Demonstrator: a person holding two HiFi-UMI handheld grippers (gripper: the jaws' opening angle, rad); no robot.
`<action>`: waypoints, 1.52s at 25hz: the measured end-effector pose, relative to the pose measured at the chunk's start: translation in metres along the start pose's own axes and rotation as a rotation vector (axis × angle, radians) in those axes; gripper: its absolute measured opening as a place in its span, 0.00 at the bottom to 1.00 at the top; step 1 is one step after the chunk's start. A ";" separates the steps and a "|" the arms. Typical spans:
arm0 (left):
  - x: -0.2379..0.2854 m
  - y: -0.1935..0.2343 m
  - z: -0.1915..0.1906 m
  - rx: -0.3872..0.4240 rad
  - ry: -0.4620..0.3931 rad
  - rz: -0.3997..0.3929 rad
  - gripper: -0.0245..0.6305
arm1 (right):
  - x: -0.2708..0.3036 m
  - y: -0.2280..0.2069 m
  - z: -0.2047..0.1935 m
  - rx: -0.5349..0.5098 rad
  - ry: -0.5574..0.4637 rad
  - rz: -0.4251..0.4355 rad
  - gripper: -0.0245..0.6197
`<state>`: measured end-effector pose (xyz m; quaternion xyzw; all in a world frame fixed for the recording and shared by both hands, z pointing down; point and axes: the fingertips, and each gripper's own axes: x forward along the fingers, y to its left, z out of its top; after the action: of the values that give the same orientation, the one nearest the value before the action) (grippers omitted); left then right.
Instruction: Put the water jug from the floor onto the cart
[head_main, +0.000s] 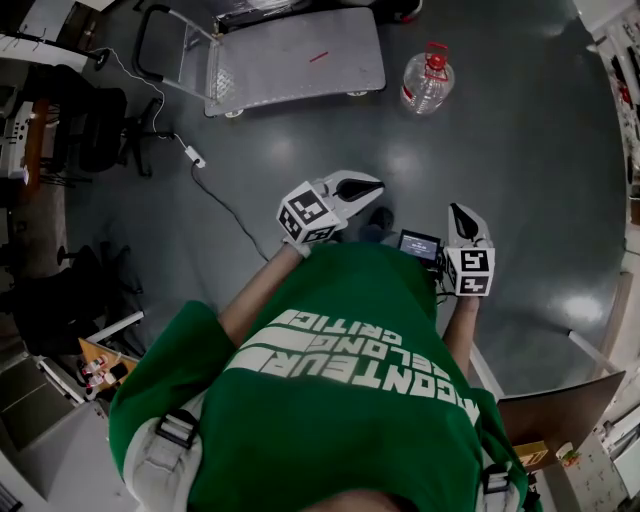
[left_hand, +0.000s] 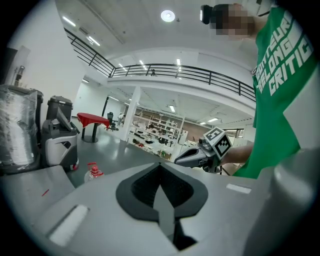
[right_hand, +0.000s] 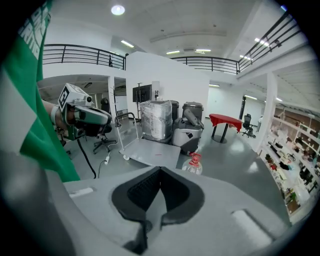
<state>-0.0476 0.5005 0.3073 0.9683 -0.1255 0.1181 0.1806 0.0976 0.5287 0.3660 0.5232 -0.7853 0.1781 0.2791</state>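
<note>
The jaws of the left gripper (head_main: 375, 185) and of the right gripper (head_main: 455, 210) are pressed together, with nothing between them. The water jug (head_main: 427, 80) with the red cap stands upright on the grey floor (head_main: 520, 160). It is just beside the flat cart (head_main: 290, 60) and well apart from both grippers.

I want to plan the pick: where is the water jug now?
In the head view the water jug stands on the floor at the upper right, just right of the cart and not touching it.
</note>
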 end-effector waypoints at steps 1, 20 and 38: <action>0.004 0.001 0.002 -0.002 0.005 0.005 0.06 | 0.003 -0.004 0.004 -0.003 -0.007 0.005 0.03; 0.010 0.026 0.004 -0.085 -0.007 0.124 0.06 | 0.073 -0.015 0.029 -0.101 0.009 0.178 0.03; 0.021 0.125 0.033 -0.097 0.000 0.012 0.06 | 0.130 -0.020 0.060 -0.037 0.096 0.111 0.03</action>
<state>-0.0575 0.3714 0.3234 0.9577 -0.1368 0.1131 0.2265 0.0623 0.3926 0.4007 0.4643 -0.8021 0.2035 0.3158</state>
